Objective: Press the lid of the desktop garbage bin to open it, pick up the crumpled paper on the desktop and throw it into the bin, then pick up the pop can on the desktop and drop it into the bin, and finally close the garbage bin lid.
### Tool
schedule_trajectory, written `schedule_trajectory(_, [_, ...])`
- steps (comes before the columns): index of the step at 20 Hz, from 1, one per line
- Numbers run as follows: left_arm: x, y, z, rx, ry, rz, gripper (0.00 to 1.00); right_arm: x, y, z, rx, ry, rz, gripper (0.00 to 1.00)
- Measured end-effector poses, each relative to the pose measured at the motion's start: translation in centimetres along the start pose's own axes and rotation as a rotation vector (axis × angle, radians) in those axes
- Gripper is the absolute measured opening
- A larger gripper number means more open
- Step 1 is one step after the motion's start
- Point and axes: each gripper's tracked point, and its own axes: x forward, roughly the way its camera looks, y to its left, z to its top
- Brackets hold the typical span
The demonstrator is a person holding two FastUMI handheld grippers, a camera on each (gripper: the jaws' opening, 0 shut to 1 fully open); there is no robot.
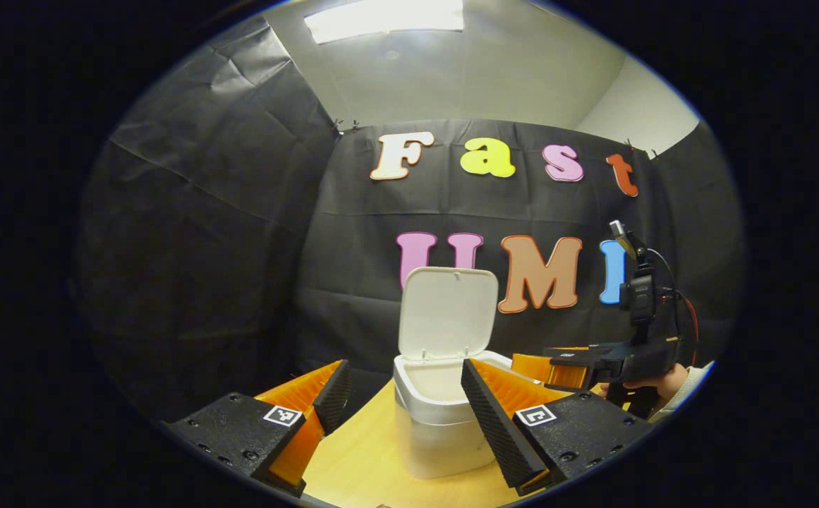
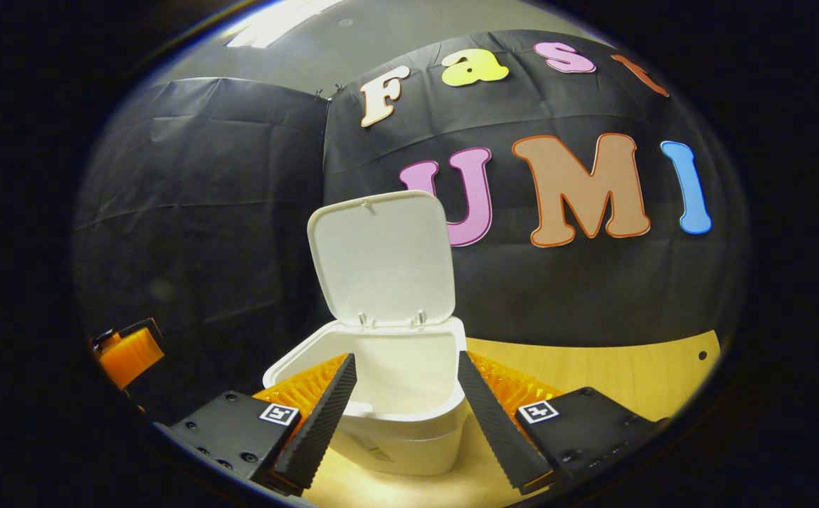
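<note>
Wooden desktop [image 2: 592,374], white bin [image 2: 395,416] lid [image 2: 381,257] upright, left gripper [image 1: 402,395] and right gripper [image 2: 405,395] wide, level, empty

The left gripper view looks level across the table [image 1: 360,458] at the open bin [image 1: 441,416] from a little way back, while the right gripper view hangs close above the bin [image 2: 395,416], both facing the back wall.

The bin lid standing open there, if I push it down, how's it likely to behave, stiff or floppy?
The lid looks like rigid moulded plastic, so probably stiff. It stands upright on two small hinges at the bin rim, so it should swing down. The bin looks light and might slide on the table.
</note>
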Motion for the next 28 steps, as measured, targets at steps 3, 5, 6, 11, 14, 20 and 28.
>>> schedule_trajectory(3, [1.1, -4.7, -0.8, 0.009, 0.009, -0.103, 0.94, -2.9, -4.2, 0.9, -0.011, -0.035, -0.075, 0.97])
schedule_trajectory(5, [1.6, -8.6, -1.4, 0.013, 0.015, -0.184, 0.94, -5.1, -7.2, 1.5, 0.007, -0.056, -0.130, 0.96])
schedule_trajectory(6, [2.0, -10.8, -1.8, 0.008, 0.017, -0.227, 0.94, -6.5, -8.8, 1.8, 0.021, -0.067, -0.159, 0.97])
schedule_trajectory(11, [3.0, -21.1, -4.3, -0.053, 0.042, -0.425, 0.94, -13.4, -16.9, 2.3, 0.035, -0.093, -0.337, 0.96])
schedule_trajectory(14, [4.0, -26.0, -6.5, -0.092, 0.070, -0.500, 0.94, -17.8, -21.0, 1.6, 0.027, -0.091, -0.440, 0.96])
schedule_trajectory(20, [8.6, -31.9, -14.6, -0.058, 0.175, -0.522, 0.94, -24.0, -25.6, -0.7, 0.058, -0.081, -0.581, 0.96])
schedule_trajectory(28, [12.8, -33.2, -26.6, -0.011, 0.373, -0.460, 0.94, -25.9, -29.0, -3.5, 0.128, -0.088, -0.681, 0.96])
